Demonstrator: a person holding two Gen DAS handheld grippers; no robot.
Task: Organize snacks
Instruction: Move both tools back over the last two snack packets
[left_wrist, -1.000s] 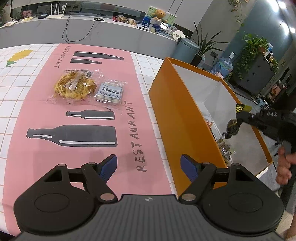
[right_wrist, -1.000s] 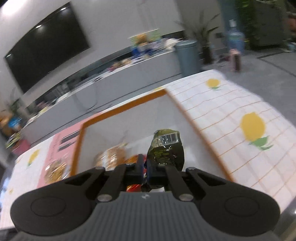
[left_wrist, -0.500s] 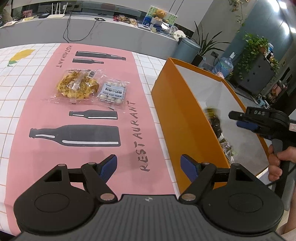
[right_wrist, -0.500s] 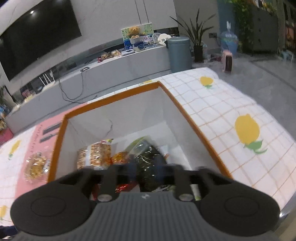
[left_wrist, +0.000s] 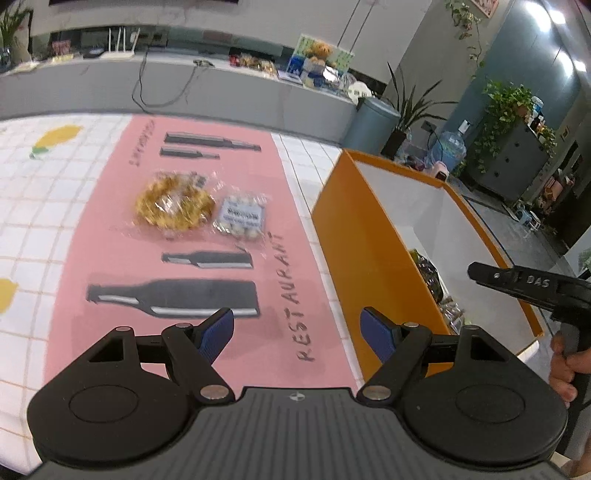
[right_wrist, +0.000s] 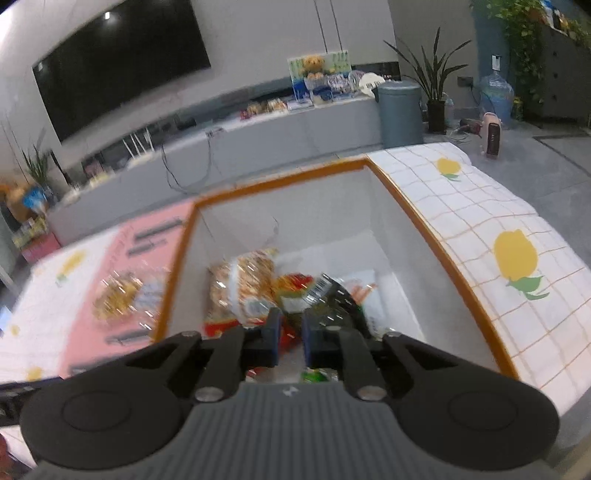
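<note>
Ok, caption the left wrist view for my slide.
Open left claw faces two snack packs on the pink mat, beside the orange box.

Pink printed table mat (left_wrist: 110, 229): matt, smooth, black bottle shapes and lettering printed flat; white checked tablecloth with yellow lemon prints (right_wrist: 517, 236): soft cloth look, matt, draping at the far right edge; orange box with white inner walls (left_wrist: 354, 236): card or board by the look, smooth, outer face with a slight sheen, inside matt; clear plastic packet of golden round snacks (left_wrist: 173, 203): glossy crinkled film; small clear packet of pale round pieces with a paper label (left_wrist: 240, 218): glossy film, matt label; dark green foil-like packet in the box (right_wrist: 336, 295): shiny, creased; left gripper (left_wrist: 297, 332): matt black plastic, blue ribbed pads (left_wrist: 218, 332), bright metal pivot pins; right gripper (right_wrist: 290, 341): matt black plastic, ribbed grey housing.
</note>
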